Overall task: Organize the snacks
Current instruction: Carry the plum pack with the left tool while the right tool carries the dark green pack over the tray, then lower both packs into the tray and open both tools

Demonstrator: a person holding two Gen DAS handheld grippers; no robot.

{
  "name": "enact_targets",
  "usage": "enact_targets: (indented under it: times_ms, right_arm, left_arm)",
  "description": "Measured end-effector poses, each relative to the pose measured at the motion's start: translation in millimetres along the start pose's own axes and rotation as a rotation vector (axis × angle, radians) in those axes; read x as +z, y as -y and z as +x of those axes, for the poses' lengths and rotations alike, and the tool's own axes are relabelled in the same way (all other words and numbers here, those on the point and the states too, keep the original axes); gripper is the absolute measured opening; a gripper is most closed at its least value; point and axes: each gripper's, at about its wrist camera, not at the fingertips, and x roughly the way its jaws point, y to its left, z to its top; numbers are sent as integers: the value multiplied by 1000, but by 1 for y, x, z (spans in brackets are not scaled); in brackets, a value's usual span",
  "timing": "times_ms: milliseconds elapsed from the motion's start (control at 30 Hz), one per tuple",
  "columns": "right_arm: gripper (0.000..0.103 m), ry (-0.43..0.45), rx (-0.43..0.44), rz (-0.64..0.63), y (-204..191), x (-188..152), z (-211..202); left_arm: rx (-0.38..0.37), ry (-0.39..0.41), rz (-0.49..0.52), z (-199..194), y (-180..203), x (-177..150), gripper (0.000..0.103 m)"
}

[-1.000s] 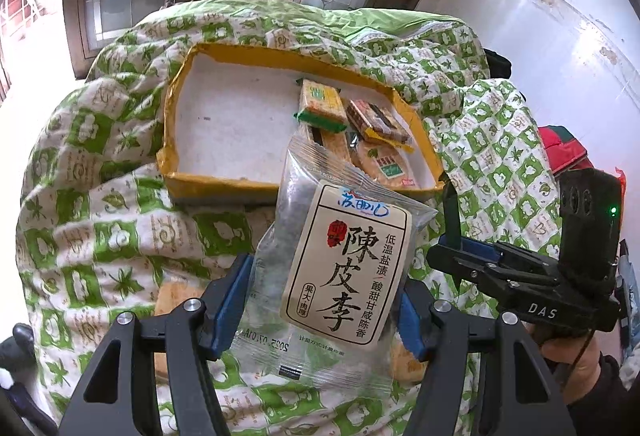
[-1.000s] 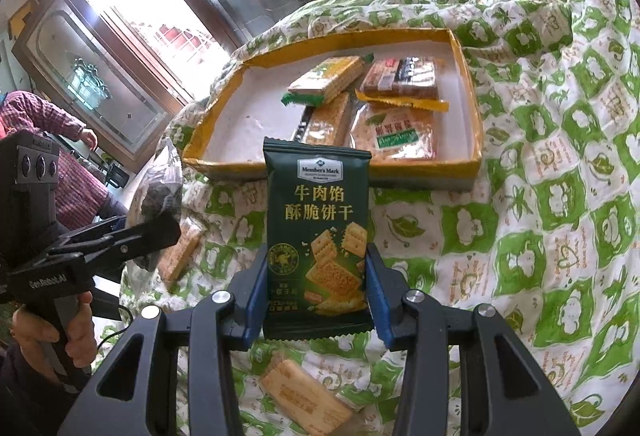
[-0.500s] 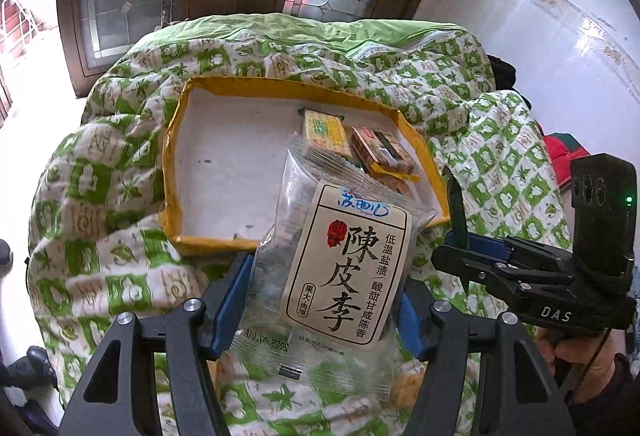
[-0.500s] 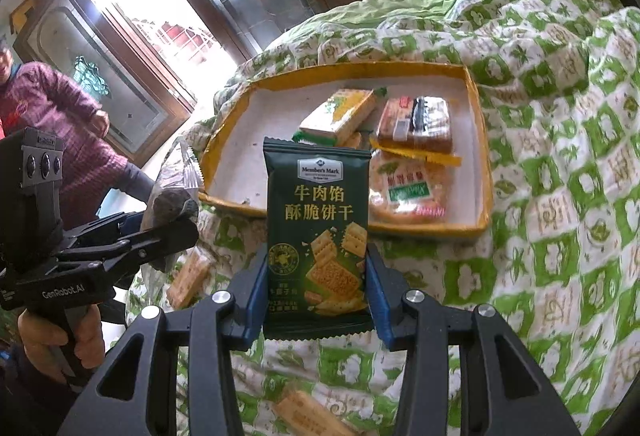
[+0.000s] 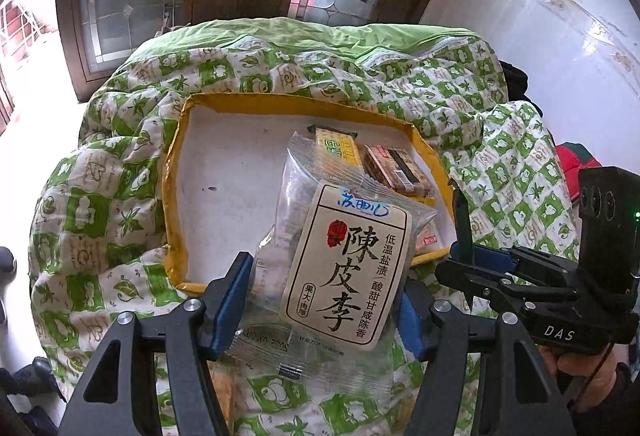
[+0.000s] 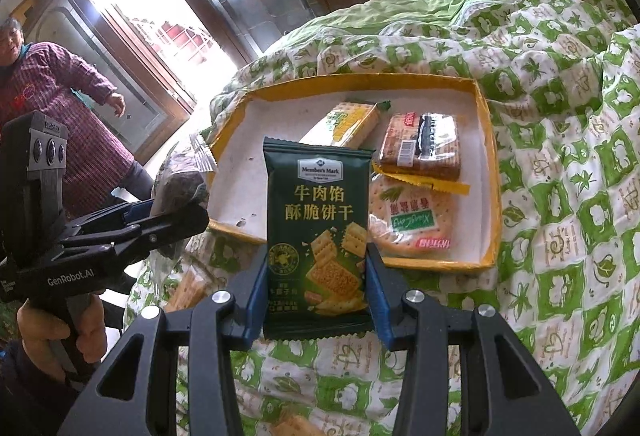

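Snacks split between two grips and a tray: at far left of the right wrist view, clear plum packet (image 6: pixel 182 184) pinched in the left gripper (image 6: pixel 188 216), held over the quilt (image 6: pixel 560 156) just outside the tray's left wall. Same packet (image 5: pixel 340 256) in the left wrist view standing between the blue pads (image 5: pixel 232 296), long axis upright and tipped slightly right, label facing the camera, text reading upright, covering the near right of the yellow-rimmed tray (image 5: pixel 176 196). Centre: dark green cracker packet (image 6: pixel 318 236) clamped at its lower sides by the right gripper (image 6: pixel 318 300), long axis upright, logo end up, in front of the tray's near wall (image 6: pixel 440 264). Right of it, inside the tray: yellow cracker pack (image 6: pixel 344 122) lying aslant, brown biscuit pack (image 6: pixel 420 148) beyond, round cracker pack (image 6: pixel 412 224) nearest, print upside down. Loose crackers (image 6: pixel 188 288) on the quilt below.
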Motion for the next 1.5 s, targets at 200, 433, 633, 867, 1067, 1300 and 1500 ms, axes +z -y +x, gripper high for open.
enact_targets:
  times_ms: [200, 433, 633, 867, 1067, 1300, 1500]
  right_arm:
    - [43, -4, -3, -1, 3, 4, 4]
    - [43, -11, -19, -11, 0, 14, 9]
    - [43, -19, -14, -11, -4, 35, 18]
    - [43, -36, -13, -6, -10, 53, 37]
    - [43, -67, 12, 12, -19, 48, 59]
    - [43, -108, 16, 25, -24, 42, 81]
    - [43, -130, 18, 33, -28, 41, 93]
  left_arm:
    - [3, -10, -8, 8, -2, 3, 68]
    - [7, -11, -13, 14, -5, 7, 68]
    - [29, -9, -39, 23, -16, 16, 68]
    - [57, -20, -67, 37, -32, 27, 68]
    - [64, -54, -71, 55, -40, 40, 68]
    - [65, -65, -71, 68, -50, 61, 68]
    - [60, -81, -74, 83, -56, 70, 68]
